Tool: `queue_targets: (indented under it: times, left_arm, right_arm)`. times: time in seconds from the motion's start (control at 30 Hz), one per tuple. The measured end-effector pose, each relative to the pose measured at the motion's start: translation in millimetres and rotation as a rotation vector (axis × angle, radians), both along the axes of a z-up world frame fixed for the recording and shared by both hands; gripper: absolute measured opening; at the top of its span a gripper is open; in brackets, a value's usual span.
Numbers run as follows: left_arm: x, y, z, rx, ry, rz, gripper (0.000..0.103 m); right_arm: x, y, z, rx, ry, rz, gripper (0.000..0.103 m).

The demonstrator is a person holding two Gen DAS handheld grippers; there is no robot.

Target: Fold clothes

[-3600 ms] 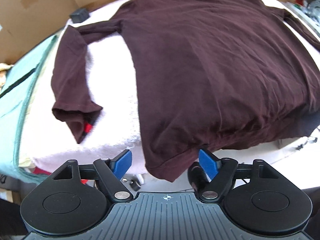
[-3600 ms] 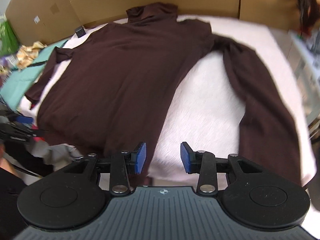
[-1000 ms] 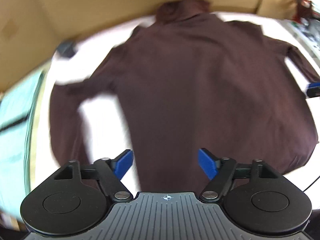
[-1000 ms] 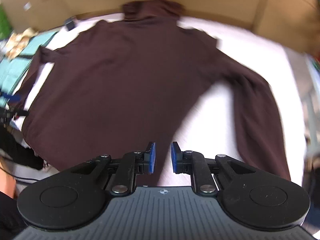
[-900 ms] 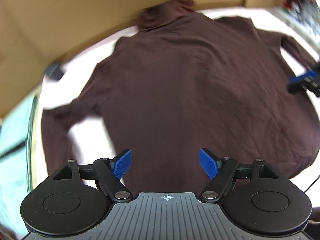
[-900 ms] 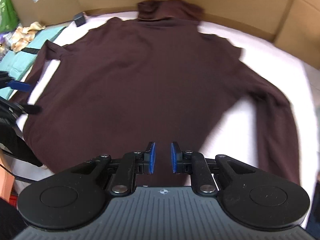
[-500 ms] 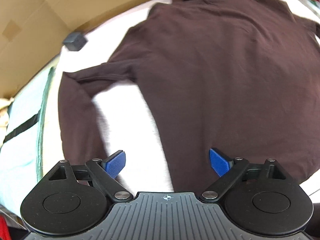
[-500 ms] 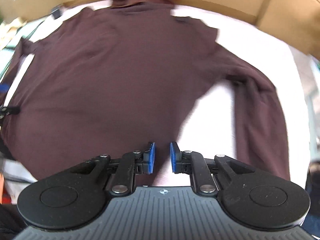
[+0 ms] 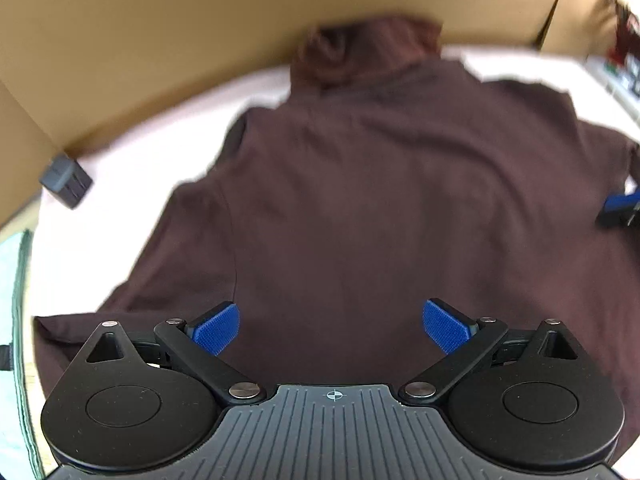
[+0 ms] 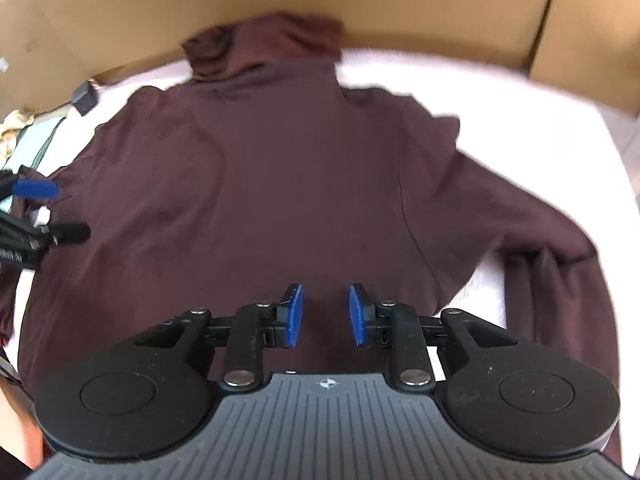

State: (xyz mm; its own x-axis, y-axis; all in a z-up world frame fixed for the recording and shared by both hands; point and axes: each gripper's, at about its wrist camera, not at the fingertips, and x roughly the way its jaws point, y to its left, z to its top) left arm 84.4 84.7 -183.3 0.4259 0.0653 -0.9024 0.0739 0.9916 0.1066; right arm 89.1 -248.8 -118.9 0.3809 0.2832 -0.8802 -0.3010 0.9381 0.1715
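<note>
A dark maroon turtleneck sweater lies spread flat on a white fleecy surface, its collar at the far end against cardboard. My left gripper hovers over the lower left body beside the left sleeve, wide open and holding nothing. Above the lower right body my right gripper stands open by a narrow gap, nothing between its pads. The right sleeve bends down along the right side. Each gripper's blue pad shows at the edge of the other's view.
Cardboard walls close off the back. A small dark grey box sits at the far left corner. Teal cloth lies off the left edge. Clutter stands at the far right.
Both grippers have moved forward over the sweater toward the collar. The right gripper's jaws have parted a little wider than before. The left stays wide open.
</note>
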Motion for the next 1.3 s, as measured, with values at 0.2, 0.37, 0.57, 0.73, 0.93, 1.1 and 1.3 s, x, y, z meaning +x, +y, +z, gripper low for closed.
queue_targets:
  times: [0.2,0.37,0.57,0.73,0.93,1.1,1.3]
  left_arm:
    - [-9,39,-7,0.043,0.012,0.085,0.103]
    - [-5,62,22,-0.022,-0.079,0.224,0.103]
    - [41,32,8,-0.140,-0.082,0.120,0.103]
    - [57,40,-19,-0.088,-0.074,0.142,0.103]
    - [41,101,-12,-0.049,-0.084,0.345,0.103]
    - [41,65,20,-0.077,-0.171,0.188,0.103]
    - [47,4,6,0.029,-0.145,-0.070,0.103]
  right_arm:
    - [2,-43,8,-0.014,0.001,-0.128,0.010]
    - [8,-26,31,-0.039,-0.079,-0.135,0.038]
    - [34,32,25,-0.006,-0.100,-0.038,0.058]
    - [53,49,3,-0.042,-0.056,-0.037,0.058]
    - [51,21,9,-0.023,-0.046,-0.138,0.052]
    - [48,31,28,0.017,-0.100,-0.149,0.055]
    - [63,114,62,0.147,-0.226,0.161,0.054]
